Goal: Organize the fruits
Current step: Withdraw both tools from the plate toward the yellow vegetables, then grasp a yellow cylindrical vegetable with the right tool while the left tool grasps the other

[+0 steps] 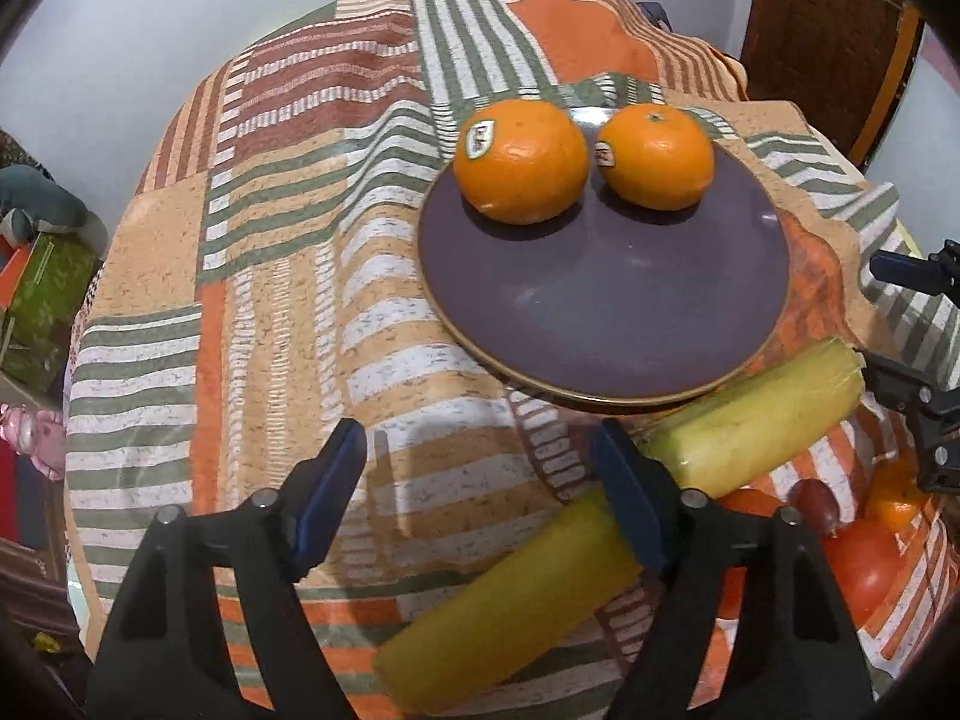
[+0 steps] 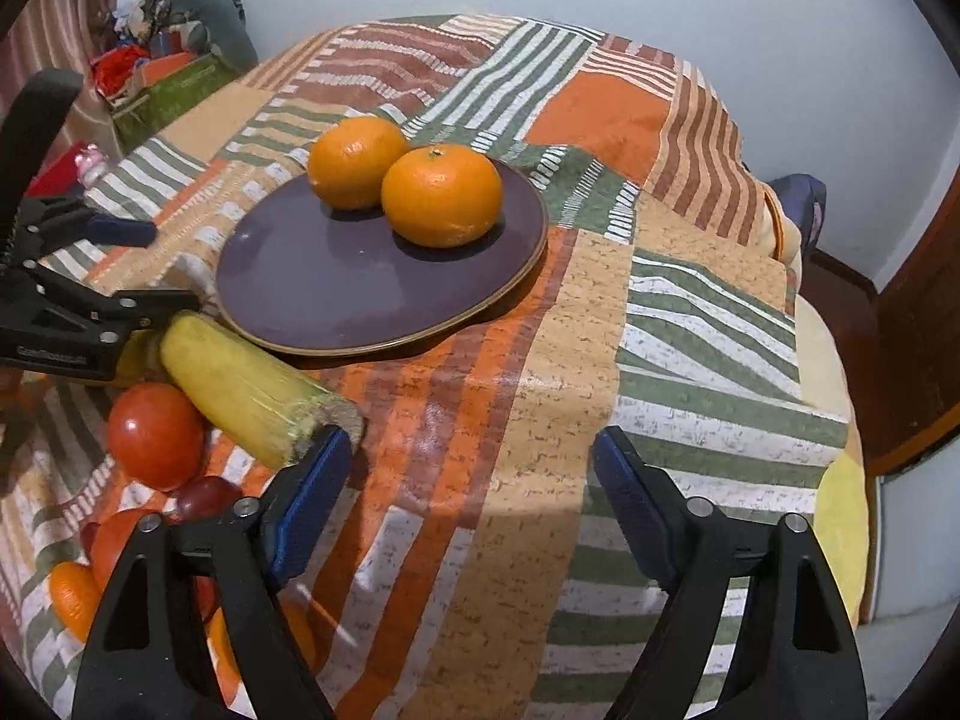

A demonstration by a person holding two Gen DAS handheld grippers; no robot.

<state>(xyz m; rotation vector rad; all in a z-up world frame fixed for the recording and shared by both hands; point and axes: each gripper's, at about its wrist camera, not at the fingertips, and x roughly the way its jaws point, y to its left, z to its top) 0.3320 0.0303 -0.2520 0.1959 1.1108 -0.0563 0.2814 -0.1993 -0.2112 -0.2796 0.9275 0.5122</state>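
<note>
In the left wrist view, the left gripper [image 1: 480, 498] hangs over the cloth-covered bench [image 1: 270, 312] with its jaws apart and empty. A purple plate [image 1: 606, 306] lies just ahead, carrying two oranges [image 1: 521, 161] at its far side. At the plate's near right edge lies a corn cob [image 1: 756, 420], with a second cob [image 1: 510, 606] nearer, partly behind the right finger. Tomatoes [image 1: 864, 564] and a small dark red fruit [image 1: 815, 501] sit at the far right.

In the right wrist view, the right gripper [image 2: 474, 504] also has its jaws apart, holding nothing. The plate [image 2: 336, 294] and oranges [image 2: 442, 195] lie ahead-left; a cob [image 2: 252, 396], a tomato [image 2: 156, 435] and other fruit cluster at near left, off the plate.

Judging from this, two fruits are placed; the cluster remains to be sorted.
</note>
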